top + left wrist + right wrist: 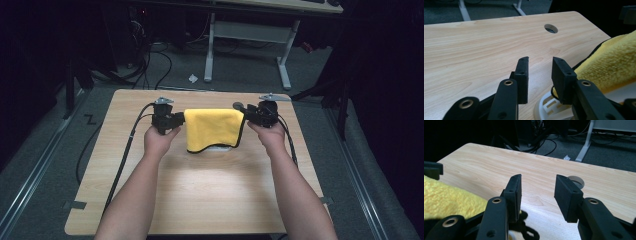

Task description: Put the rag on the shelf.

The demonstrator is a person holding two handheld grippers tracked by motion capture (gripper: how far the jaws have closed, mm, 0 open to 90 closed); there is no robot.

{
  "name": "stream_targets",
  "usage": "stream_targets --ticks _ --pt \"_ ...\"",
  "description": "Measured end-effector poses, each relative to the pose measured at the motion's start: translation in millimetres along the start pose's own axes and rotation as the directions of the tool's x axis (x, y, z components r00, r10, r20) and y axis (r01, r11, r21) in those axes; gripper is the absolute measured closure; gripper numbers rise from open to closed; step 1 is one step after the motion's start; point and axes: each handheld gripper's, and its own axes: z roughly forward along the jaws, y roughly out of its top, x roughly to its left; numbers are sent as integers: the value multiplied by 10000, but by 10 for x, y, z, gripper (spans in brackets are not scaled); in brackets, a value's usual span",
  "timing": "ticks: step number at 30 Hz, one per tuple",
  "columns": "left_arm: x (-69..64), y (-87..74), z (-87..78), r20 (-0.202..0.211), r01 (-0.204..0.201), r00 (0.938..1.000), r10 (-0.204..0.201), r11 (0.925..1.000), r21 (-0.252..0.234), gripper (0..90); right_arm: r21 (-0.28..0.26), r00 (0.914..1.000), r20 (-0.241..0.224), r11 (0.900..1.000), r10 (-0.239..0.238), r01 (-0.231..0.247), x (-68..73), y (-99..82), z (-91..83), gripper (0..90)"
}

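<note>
A yellow cloth (214,129) with a dark hem hangs draped over a white slotted object (547,108) in the middle of the wooden table (200,190). My left gripper (179,118) sits at the cloth's left edge. In the left gripper view its jaws (540,62) stand open with nothing between them, and the cloth (609,65) lies just to their right. My right gripper (248,114) is at the cloth's right edge. Its jaws (537,181) are also open and empty, with the cloth (446,197) beside the left jaw.
A round cable hole (238,105) pierces the table just behind the cloth's right corner. Black cables trail from both grippers towards me along the table. A white-legged desk (210,50) stands on the floor beyond the far edge.
</note>
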Motion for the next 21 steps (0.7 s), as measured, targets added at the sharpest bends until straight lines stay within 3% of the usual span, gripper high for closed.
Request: stream_targets --ticks 12,15,21 --pt "78 -31 -227 -844 -156 9964 122 9991 -402 577 -109 9996 273 9999 -87 90 -20 -7 -88 534" --pt "82 -64 -297 -1091 -353 9936 290 9978 -563 550 -182 9985 442 9993 -326 334 1 -31 -119 537" --pt "126 -141 -456 -1231 -346 9921 241 9959 -838 520 -259 9973 585 9986 -446 462 4 -85 -220 542"
